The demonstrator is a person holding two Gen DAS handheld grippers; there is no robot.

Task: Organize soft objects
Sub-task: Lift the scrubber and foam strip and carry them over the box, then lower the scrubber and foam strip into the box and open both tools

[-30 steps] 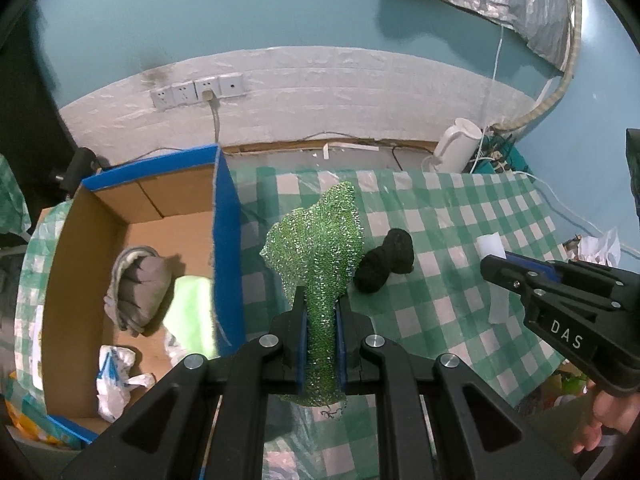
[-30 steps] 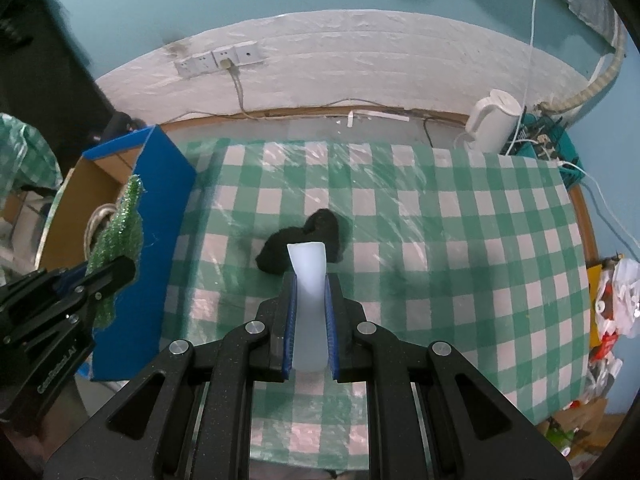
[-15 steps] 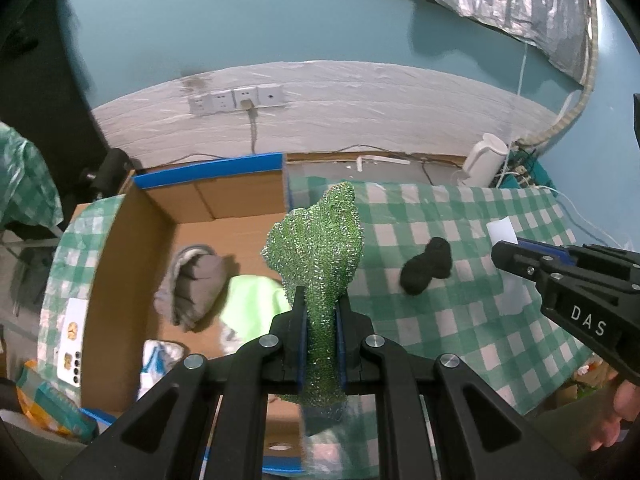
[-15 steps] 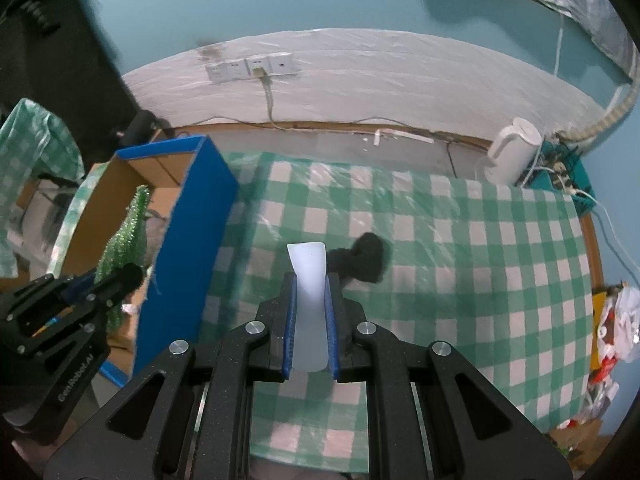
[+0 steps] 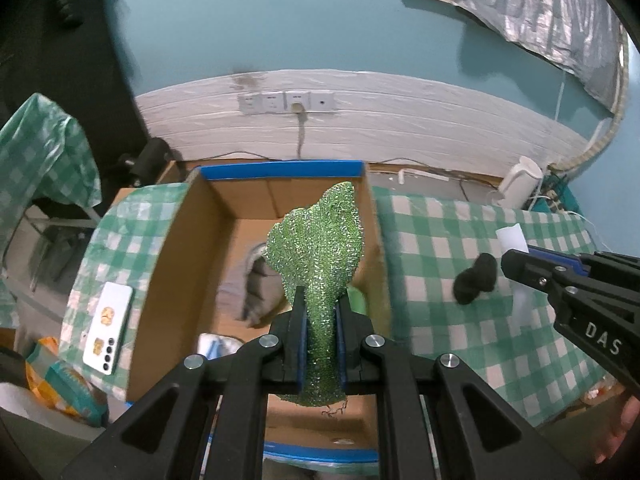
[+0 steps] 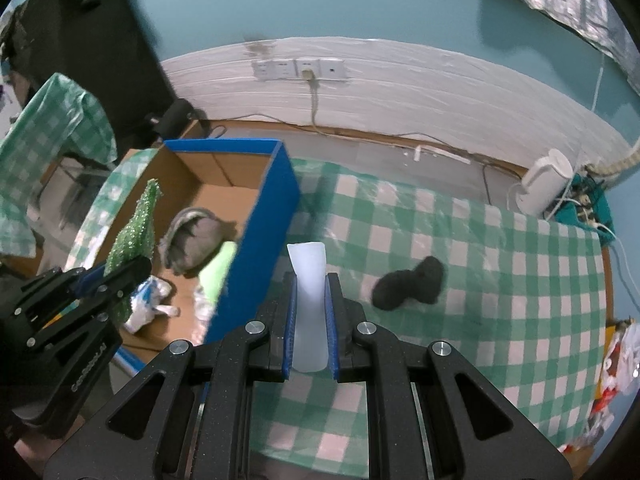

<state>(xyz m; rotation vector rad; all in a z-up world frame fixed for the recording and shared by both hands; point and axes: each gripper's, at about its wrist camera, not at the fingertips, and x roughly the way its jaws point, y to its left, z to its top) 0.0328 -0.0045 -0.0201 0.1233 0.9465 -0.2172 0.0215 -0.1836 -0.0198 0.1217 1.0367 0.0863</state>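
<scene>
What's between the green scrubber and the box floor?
Nothing visible. The left tongs hold the scrubber over the open box. A grey cloth and lime cloth lie on the floor beneath, soft and not blocking a drop.

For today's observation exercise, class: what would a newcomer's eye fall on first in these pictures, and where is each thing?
First, the glittery green mesh scrubber clamped upright in the left gripper, above the open blue-edged cardboard box. Next, the translucent white soft piece pinched in the right gripper over the green-checked tablecloth. A black fuzzy lump lies on the cloth right of the box.
</scene>
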